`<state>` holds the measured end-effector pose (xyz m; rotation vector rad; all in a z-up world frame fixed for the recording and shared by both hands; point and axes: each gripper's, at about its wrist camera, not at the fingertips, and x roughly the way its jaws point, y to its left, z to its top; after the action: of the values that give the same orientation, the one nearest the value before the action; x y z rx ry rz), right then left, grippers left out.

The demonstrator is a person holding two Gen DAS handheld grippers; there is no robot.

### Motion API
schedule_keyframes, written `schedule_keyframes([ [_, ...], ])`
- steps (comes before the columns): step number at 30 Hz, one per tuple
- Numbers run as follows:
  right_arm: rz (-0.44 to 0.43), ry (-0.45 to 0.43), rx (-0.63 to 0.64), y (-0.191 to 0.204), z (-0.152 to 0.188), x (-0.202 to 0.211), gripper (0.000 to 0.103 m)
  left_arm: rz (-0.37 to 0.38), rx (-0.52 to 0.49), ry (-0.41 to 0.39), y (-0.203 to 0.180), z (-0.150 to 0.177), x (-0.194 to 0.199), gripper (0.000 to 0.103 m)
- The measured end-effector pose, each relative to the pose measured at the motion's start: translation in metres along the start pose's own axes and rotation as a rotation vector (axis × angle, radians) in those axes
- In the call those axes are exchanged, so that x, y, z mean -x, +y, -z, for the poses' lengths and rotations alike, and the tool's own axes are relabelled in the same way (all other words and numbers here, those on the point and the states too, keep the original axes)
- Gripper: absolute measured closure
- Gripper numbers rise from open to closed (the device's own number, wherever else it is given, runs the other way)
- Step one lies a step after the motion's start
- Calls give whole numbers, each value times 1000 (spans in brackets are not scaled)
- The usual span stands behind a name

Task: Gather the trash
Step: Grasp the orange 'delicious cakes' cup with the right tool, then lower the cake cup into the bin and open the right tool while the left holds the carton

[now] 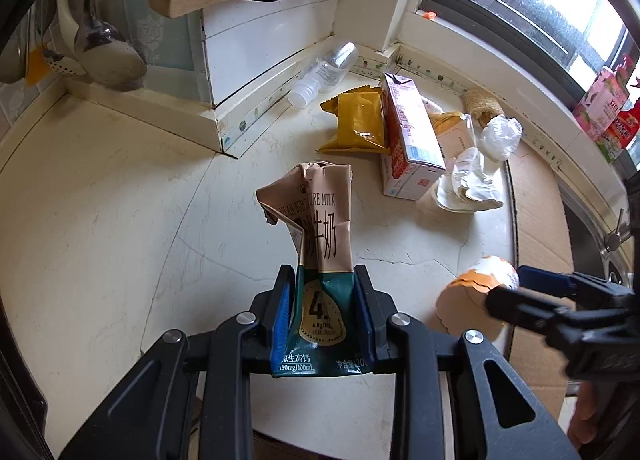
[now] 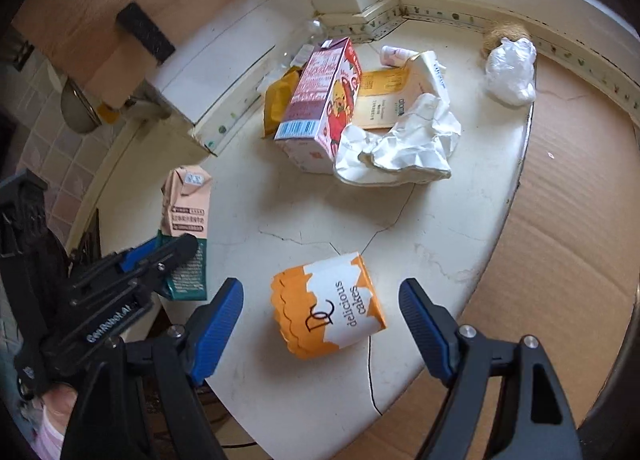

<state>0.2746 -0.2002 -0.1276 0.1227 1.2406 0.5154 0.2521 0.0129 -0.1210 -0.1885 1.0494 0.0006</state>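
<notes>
Left wrist view: the left gripper is clamping the green lower end of a crushed milk carton, both blue pads pressing its sides; the carton's beige top is sticking out toward 12 o'clock.
Right wrist view: the right gripper is standing wide, its blue fingers flanking an orange-and-white cake cup without touching it.
Cake cup: it is lying on its side on the pale countertop, directly between the open jaws, printed "delicious cakes".
Milk carton from the right: it is showing at 9 o'clock of the cake cup, held by the other gripper.
Remaining trash pile: it is sitting at 12 o'clock of the cake cup, well apart from it.
Pile contents: a pink juice box is leaning on a yellow snack wrapper; crumpled white paper is touching the box at its 4 o'clock.
Bottle: a clear plastic bottle is lying at 11 o'clock of the pile, against the wall.
Plastic wad: a white plastic bag is resting at 2 o'clock of the pile.
Cardboard: a flat cardboard sheet is covering the counter at 3 o'clock.
</notes>
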Motion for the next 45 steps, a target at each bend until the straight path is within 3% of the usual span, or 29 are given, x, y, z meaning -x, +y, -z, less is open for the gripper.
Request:
schedule_keyframes([
  [4,13,19,13,3,3,-9,25,9,9,-6,7,6,12,76],
  [7,20,20,8,3,5,-9,50,19,18,-6,12,12,21,76],
  [22,50,-60,27,37,42,50,50,92,0,-10,13,53,82,76],
  [35,25,-139,0,109,136,115,50,164,-90,-12,33,119,160,76],
  [45,27,-117,-64,155,215,100,50,218,-151,43,68,191,178,76],
])
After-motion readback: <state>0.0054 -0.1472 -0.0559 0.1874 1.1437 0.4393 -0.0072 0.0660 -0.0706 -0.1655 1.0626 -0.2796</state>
